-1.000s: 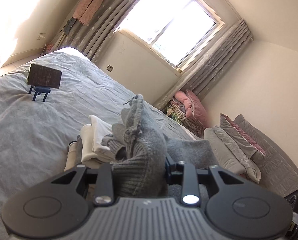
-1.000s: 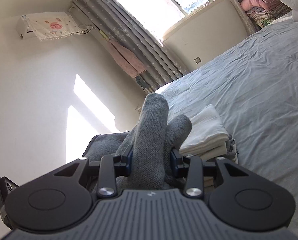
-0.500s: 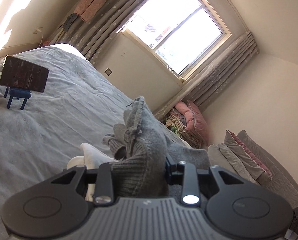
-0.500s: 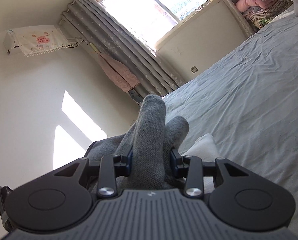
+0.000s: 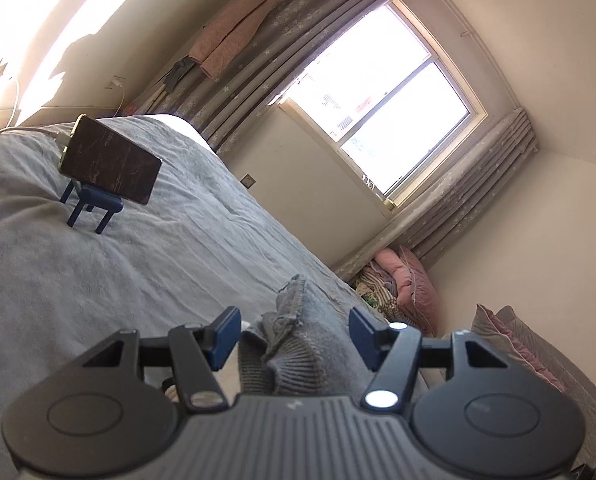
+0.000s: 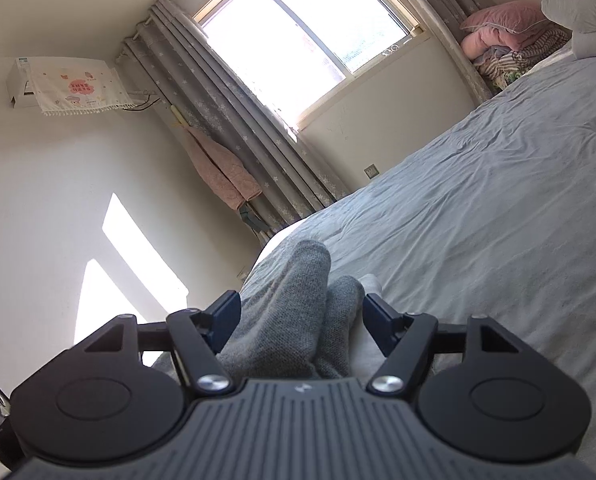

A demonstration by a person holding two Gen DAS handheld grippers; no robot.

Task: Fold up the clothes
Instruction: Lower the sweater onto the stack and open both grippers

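Both grippers have their jaws spread apart, with grey knit fabric bunched loosely in the gap and no blue pad pressing it. Low in the centre of the left wrist view, the left gripper (image 5: 293,336) frames the grey sweater (image 5: 298,352): a ribbed hem edge, frayed at the top, pokes up and away from the camera toward the upper right. Low in the centre of the right wrist view, the right gripper (image 6: 302,320) frames two rounded folds of the same sweater (image 6: 298,304), finer knit, long axis running forward and slightly right over the grey bed cover (image 6: 478,240). Upper left in the left view, a phone (image 5: 109,160) leans on a small blue stand (image 5: 91,210).
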